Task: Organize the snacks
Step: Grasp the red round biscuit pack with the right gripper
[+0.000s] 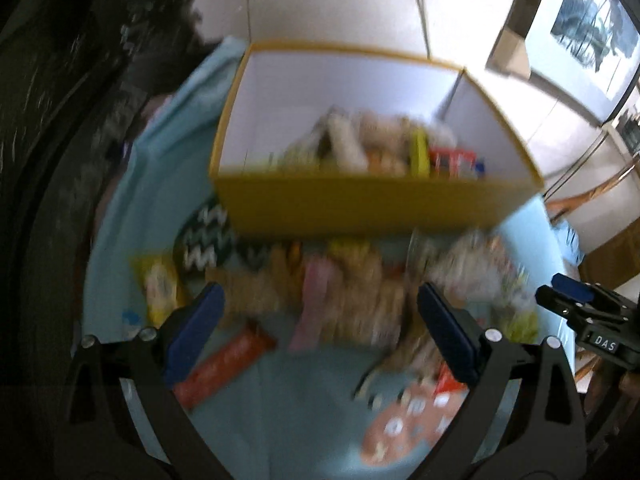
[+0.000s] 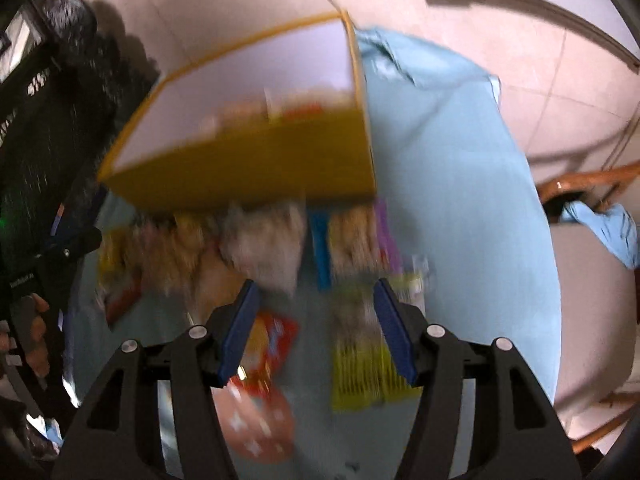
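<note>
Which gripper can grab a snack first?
Probably the right gripper: open, with a yellow-green packet by its fingers. The left gripper is open too, over a blurry pile.

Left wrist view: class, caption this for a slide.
Open left tool above scattered snack packets before a part-filled yellow box.

**A lived-in home room with a tiled floor**

A pale tiled floor [image 1: 340, 4] fills the top of the left wrist view. At upper right hangs a framed picture [image 1: 592, 28]; wooden chair parts [image 2: 592, 184] show at mid right of the right wrist view. A light blue cloth [image 2: 460, 184] covers the table, bearing a yellow cardboard box [image 1: 360, 204].
</note>
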Tool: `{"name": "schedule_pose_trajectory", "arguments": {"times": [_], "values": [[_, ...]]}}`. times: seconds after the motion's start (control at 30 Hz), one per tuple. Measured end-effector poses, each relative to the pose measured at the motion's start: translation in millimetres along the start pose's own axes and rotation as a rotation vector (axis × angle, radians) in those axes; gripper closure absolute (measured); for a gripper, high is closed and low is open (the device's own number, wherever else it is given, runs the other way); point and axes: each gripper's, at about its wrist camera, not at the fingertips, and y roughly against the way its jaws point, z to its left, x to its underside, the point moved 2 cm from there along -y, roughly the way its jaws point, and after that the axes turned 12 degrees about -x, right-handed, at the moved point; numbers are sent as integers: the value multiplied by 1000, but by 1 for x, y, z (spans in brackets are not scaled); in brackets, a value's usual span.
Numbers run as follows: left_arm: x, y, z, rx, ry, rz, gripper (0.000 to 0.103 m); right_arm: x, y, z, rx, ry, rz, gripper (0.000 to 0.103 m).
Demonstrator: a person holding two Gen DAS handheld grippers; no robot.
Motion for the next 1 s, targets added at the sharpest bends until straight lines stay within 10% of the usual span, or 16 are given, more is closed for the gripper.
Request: {"name": "schedule_pose_trajectory", "arguments": {"times": [0.33,1.0], "values": [[66,-7,23,-34,17,115,4,49,-41,50,23,121,136,42],[66,-17,-3,-1,-39,131,5,59,-71,45,73,96,258,58]]}}
